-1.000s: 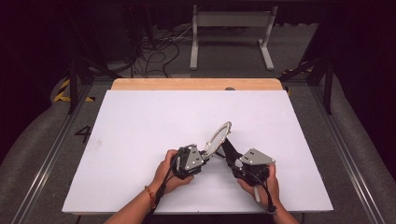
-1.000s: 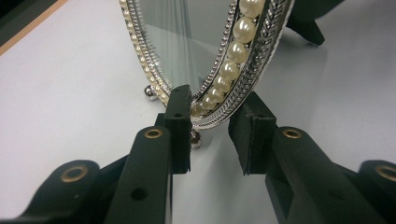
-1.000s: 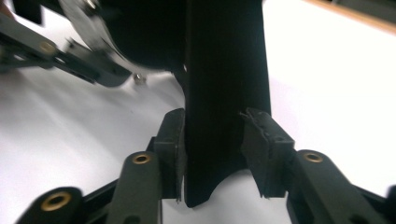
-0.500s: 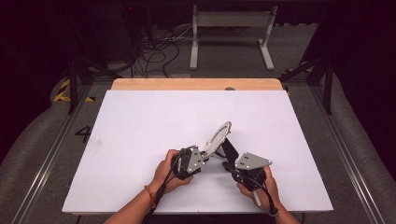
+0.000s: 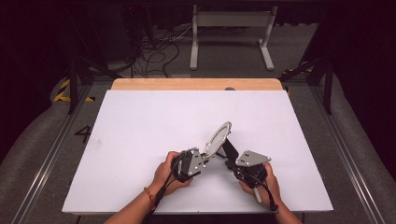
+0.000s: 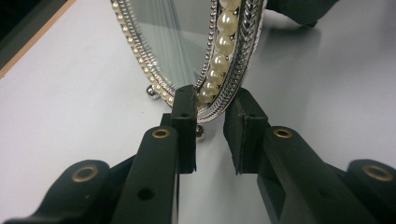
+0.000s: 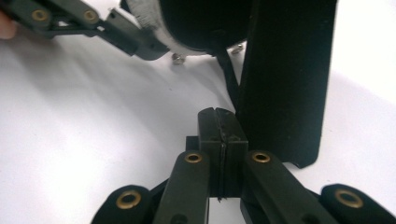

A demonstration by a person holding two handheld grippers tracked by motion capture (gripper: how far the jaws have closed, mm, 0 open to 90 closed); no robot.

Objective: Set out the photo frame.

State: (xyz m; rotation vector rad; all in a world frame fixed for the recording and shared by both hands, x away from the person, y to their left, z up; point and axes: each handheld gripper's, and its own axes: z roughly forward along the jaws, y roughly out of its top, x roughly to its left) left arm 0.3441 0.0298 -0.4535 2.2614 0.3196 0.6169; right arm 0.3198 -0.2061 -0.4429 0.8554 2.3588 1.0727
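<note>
An oval mirror [image 5: 218,138] with a pearl and silver rim [image 6: 223,56] stands tilted on the white table [image 5: 140,126], propped by a black stand [image 5: 229,148] behind it. My left gripper [image 5: 206,157] holds the bottom of the rim. Its jaws have just been closing, and its pads [image 6: 185,105] press on the rim from both sides. My right gripper [image 7: 219,125] is shut with nothing between its jaws, just left of the black stand [image 7: 285,79] in its own view. From above, the right gripper [image 5: 232,163] sits at the foot of the stand.
A wooden strip [image 5: 196,84] runs along the table's far edge. A white metal frame [image 5: 229,28] and cables lie on the dark floor beyond. Both hands are near the table's front edge, with bare white surface to the left, right and far side.
The right gripper has shifted slightly toward the table's front edge. The mirror and the left gripper have stayed in place.
</note>
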